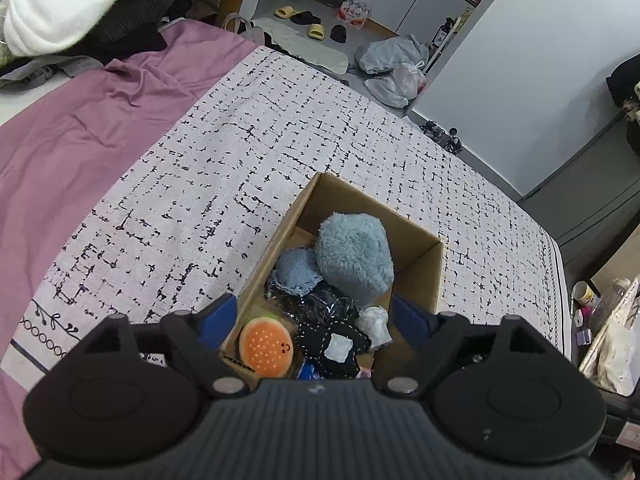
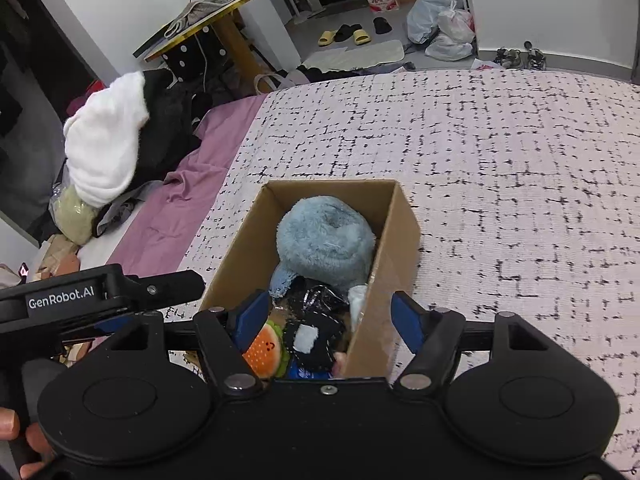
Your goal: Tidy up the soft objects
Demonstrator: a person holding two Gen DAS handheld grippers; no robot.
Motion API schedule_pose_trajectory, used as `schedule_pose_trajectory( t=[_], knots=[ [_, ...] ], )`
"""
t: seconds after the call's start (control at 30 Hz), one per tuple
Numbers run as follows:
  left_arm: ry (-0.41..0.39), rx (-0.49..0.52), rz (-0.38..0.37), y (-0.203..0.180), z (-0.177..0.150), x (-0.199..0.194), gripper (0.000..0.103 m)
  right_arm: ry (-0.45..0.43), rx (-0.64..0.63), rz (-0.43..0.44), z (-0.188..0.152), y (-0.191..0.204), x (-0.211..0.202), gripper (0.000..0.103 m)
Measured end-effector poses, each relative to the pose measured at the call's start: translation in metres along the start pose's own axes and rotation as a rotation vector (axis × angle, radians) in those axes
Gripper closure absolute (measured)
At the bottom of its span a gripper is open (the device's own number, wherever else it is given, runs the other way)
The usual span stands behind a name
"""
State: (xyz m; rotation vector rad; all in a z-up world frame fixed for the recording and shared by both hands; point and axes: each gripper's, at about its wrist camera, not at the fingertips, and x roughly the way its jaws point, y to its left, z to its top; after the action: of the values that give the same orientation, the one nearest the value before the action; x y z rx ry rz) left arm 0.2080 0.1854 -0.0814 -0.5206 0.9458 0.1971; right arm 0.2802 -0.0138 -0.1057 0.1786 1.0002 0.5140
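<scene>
An open cardboard box (image 1: 420, 276) (image 2: 240, 256) stands on the bed. In it lie a fluffy light-blue plush (image 1: 354, 256) (image 2: 326, 240), a flat denim-blue piece (image 1: 296, 270), an orange burger plush (image 1: 266, 346) (image 2: 264, 350), a black stitched cloth with a white patch (image 1: 336, 346) (image 2: 310, 340) and a small white item (image 1: 374, 322). My left gripper (image 1: 314, 316) hangs open above the box's near end, holding nothing. My right gripper (image 2: 330, 314) is open too, its blue pads astride the box's right wall without touching it. The left gripper's body (image 2: 100, 300) shows in the right wrist view.
The box rests on a white blanket with black dashes (image 1: 280, 140) (image 2: 500, 180); a purple sheet (image 1: 80, 140) (image 2: 180, 208) lies to the left. White and dark clothes (image 2: 108, 148) are piled beyond it. Bags and slippers (image 2: 440, 24) lie on the floor. A person's fingers (image 2: 12, 432) show bottom left.
</scene>
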Motion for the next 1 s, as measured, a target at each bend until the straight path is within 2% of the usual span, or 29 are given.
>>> schedule_pose_trajectory(
  t=[0.17,0.47,0.63,0.87,1.0],
  knots=[
    [-0.003,0.035,0.007,-0.009,-0.006,-0.010,0.012,-0.018,0.011,-0.023,-0.005,-0.009,-0.019,0.032],
    [-0.013,0.117,0.021,-0.033,-0.023,-0.025,0.010,-0.077,0.066,-0.041,-0.016,-0.027,-0.056,0.017],
    [-0.031,0.147,0.022,-0.048,-0.035,-0.041,0.009,-0.098,0.089,-0.046,-0.024,-0.034,-0.077,0.013],
    [-0.054,0.201,0.049,-0.068,-0.052,-0.063,0.004,-0.150,0.094,-0.047,-0.035,-0.039,-0.110,0.000],
    [-0.074,0.205,0.043,-0.072,-0.060,-0.077,0.003,-0.175,0.077,-0.048,-0.044,-0.039,-0.129,0.000]
  ],
)
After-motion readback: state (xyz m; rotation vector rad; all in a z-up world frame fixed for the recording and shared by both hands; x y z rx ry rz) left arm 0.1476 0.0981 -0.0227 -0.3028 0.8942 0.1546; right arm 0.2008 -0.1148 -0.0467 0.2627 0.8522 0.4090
